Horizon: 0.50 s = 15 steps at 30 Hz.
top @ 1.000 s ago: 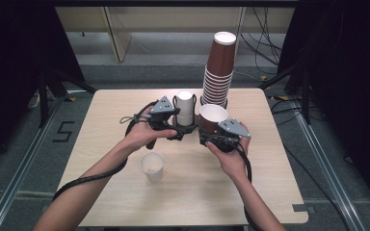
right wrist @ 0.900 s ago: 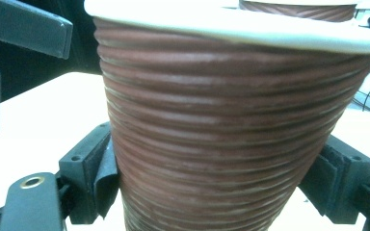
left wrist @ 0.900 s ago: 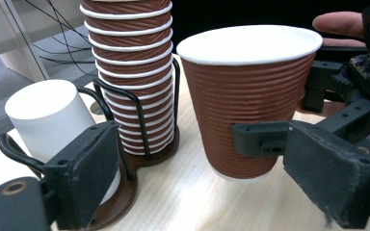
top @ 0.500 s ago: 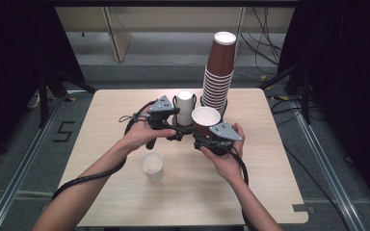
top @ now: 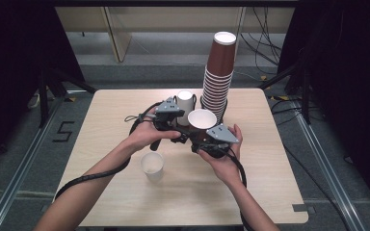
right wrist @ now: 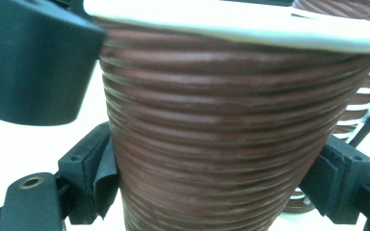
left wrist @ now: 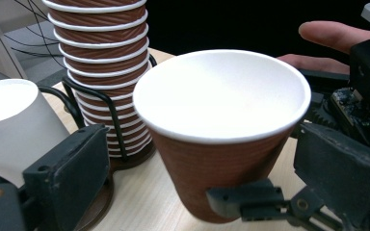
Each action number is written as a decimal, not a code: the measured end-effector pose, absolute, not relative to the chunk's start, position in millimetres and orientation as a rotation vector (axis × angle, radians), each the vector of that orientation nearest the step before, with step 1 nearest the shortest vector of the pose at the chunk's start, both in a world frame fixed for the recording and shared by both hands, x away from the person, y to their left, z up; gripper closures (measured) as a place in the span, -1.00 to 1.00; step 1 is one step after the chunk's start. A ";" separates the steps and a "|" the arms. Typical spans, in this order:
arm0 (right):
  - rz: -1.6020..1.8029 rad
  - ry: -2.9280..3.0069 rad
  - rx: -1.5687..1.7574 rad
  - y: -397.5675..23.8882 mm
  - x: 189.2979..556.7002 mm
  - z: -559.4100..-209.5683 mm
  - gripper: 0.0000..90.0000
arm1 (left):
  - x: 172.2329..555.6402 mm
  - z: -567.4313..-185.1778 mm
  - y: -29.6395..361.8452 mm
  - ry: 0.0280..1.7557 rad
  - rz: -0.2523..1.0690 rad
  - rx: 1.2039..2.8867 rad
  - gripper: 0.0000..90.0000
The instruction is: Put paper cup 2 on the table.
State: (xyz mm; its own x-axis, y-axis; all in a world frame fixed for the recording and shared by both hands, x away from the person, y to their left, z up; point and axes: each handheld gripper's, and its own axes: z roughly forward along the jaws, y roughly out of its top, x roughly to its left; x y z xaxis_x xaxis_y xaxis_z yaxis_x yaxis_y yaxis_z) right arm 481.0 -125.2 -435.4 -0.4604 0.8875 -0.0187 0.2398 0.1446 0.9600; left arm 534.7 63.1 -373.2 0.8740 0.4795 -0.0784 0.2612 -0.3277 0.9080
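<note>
One brown cup (top: 202,120), empty, tool-held

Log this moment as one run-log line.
right gripper: shut on brown cup | left gripper: jaws just opening, open beside cup | white cup: on table

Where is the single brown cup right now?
In the high view the brown cup sits mid-table, clamped in the right gripper, just in front of the brown cup stack and right of the white stack.

The brown ribbed paper cup (top: 202,124) stands upright, white inside, empty; it sits just beside the tall cup stack (top: 218,77).
</note>
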 end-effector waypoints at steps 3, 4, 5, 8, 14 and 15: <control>1.331 1.819 1.052 -123.6 481.3 -434.7 -0.60 | 536.1 -373.9 60.9 0.547 0.236 1.931 -0.92; 1.323 1.817 1.044 -123.4 481.6 -434.5 -0.60 | 536.5 -373.7 60.3 0.546 0.239 1.938 -0.93; 1.337 1.820 1.064 -121.8 481.0 -434.8 -0.60 | 537.0 -373.7 59.8 0.544 0.239 1.938 -0.94; 1.327 1.800 1.034 -121.3 482.6 -435.0 -0.60 | 538.1 -374.6 57.7 0.539 0.229 1.926 -0.96; 1.330 1.807 1.006 -117.9 481.8 -435.3 -0.60 | 538.9 -375.0 53.2 0.541 0.224 1.935 -1.00; 1.339 1.821 1.036 -115.7 480.0 -434.9 -0.60 | 539.6 -375.6 52.1 0.535 0.221 1.933 -1.00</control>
State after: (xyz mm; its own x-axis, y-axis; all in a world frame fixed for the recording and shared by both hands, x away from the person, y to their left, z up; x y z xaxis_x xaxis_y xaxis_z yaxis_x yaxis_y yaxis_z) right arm 480.0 -115.7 -434.9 -0.4814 0.8754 -0.0440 0.2188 0.1686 0.9611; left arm 539.6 52.1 -375.6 0.8823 0.4622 -0.0890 0.2650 -0.3315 0.9055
